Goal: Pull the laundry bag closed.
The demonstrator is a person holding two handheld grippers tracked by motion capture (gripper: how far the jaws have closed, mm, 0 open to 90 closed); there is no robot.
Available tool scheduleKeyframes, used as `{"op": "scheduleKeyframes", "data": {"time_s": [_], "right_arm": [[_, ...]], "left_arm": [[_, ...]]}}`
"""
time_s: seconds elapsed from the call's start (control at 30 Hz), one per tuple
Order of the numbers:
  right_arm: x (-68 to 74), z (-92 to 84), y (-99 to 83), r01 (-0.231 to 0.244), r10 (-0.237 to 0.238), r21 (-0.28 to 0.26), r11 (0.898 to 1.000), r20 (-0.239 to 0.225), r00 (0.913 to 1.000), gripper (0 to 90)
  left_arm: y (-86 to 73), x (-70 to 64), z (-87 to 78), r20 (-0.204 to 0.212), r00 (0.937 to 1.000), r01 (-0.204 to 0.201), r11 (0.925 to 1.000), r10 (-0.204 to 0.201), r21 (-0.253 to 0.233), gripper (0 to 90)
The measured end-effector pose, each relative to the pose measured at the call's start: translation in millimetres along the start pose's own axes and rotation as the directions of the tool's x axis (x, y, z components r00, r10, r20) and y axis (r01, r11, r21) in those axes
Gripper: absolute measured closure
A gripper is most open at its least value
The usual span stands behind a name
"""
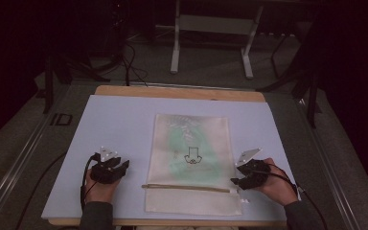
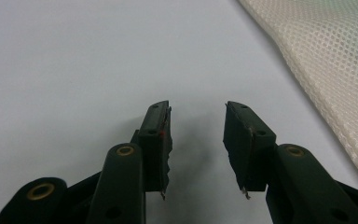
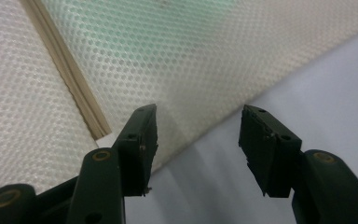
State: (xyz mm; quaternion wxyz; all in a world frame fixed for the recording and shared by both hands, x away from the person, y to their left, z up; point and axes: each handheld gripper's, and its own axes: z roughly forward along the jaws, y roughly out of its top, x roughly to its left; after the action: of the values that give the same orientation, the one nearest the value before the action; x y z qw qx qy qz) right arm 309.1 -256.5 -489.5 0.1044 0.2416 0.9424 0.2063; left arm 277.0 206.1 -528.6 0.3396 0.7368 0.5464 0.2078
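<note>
mesh bag [image 1: 191, 158]: flat cream rectangle, honeycomb weave, zip strip [image 1: 187, 188] | left claw [image 1: 118, 168]: left of bag, wide open, empty | right claw [image 1: 236, 180]: at bag's right edge, wide open, empty | surface [image 1: 120, 124]: smooth pale sheet

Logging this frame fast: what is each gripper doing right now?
Left gripper: open, holding nothing, over the pale blue table mat.
Right gripper: open, holding nothing, at the edge of the cream mesh zip bag.
</note>
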Motion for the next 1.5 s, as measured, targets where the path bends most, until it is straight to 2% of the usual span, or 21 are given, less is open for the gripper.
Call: {"op": "scheduleKeyframes", "data": {"time_s": [0.27,0.57,1.2,1.5], "right_arm": [[4.4,1.0,8.7,0.04,-0.04,0.009,0.999,-0.019,0.999,45.9],[10.5,6.0,13.5,0.061,-0.061,0.012,0.998,-0.035,0.9975,46.5],[22.7,8.6,34.9,0.113,-0.113,-0.012,0.994,-0.055,0.9921,47.4],[30.9,12.7,46.3,0.141,-0.142,-0.02,0.99,-0.067,0.9876,52.0]], "left_arm": [[-0.4,-0.3,0.0,-0.001,1.0,-0.004,1.0,0.004,0.004,59.9],[-0.7,-0.1,-1.8,0.0,1.0,-0.007,0.9999,0.007,-0.007,59.6],[-0.8,-1.3,-1.0,0.007,0.9999,-0.014,0.9999,0.014,-0.004,59.3],[-0.8,-1.5,0.1,0.007,0.9998,-0.018,0.9998,0.018,0.004,58.2]]}}
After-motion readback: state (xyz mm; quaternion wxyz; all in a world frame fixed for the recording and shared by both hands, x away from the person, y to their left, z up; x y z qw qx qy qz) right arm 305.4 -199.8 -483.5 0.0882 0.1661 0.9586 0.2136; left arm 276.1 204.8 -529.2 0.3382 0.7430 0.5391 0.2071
